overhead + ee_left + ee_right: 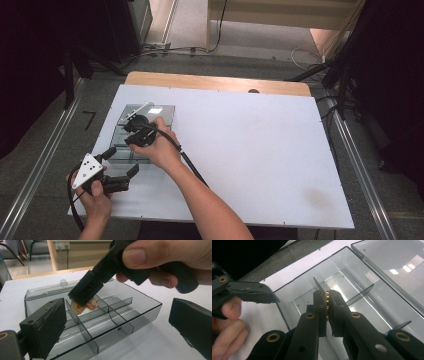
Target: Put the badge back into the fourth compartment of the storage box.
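over the smoky clear plastic divider box, my right gripper clamps a thin gold-beaded piece; my left gripper gapes.

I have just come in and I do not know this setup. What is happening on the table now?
A person holds a two-jaw gripper in each hand at a white table. The right gripper is shut on a small thin orange-and-gold piece and holds it over a clear grey plastic compartment box with its lid open. The left gripper is open and waits beside the box, near the table's front left corner.
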`<state>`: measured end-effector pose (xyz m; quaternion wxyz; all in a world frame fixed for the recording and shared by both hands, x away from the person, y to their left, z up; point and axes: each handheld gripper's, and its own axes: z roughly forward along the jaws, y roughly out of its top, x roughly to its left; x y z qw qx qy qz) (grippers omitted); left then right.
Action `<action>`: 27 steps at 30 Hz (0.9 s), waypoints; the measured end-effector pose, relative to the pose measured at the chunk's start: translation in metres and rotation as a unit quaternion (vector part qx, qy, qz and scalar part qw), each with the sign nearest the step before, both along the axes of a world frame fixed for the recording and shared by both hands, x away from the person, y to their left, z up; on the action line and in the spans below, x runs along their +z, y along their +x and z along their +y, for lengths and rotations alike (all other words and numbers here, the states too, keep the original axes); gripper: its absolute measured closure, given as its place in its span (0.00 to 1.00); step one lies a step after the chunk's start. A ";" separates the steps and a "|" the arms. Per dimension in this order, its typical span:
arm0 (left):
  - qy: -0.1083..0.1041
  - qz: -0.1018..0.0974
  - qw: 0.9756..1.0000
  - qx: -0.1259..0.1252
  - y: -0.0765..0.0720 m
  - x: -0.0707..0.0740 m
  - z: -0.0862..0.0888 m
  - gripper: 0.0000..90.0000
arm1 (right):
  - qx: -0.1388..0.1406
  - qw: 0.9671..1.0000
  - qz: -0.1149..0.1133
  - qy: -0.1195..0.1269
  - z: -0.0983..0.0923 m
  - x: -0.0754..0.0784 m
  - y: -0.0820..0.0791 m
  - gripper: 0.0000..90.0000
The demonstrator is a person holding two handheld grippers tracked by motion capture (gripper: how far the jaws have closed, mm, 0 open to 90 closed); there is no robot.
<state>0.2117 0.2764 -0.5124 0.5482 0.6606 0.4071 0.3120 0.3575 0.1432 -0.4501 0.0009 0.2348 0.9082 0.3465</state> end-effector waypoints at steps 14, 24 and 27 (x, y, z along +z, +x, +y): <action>-0.003 -0.002 1.000 0.001 0.000 0.000 0.001 0.02 | 0.039 0.999 -0.011 0.009 0.010 -0.016 0.013 0.74; -0.003 -0.002 1.000 0.001 0.000 0.000 0.001 0.02 | 0.022 0.999 -0.001 0.026 -0.008 -0.002 0.013 0.47; -0.002 -0.002 1.000 0.001 0.000 0.000 0.001 0.02 | 0.032 0.999 -0.006 0.033 -0.017 0.003 0.011 0.34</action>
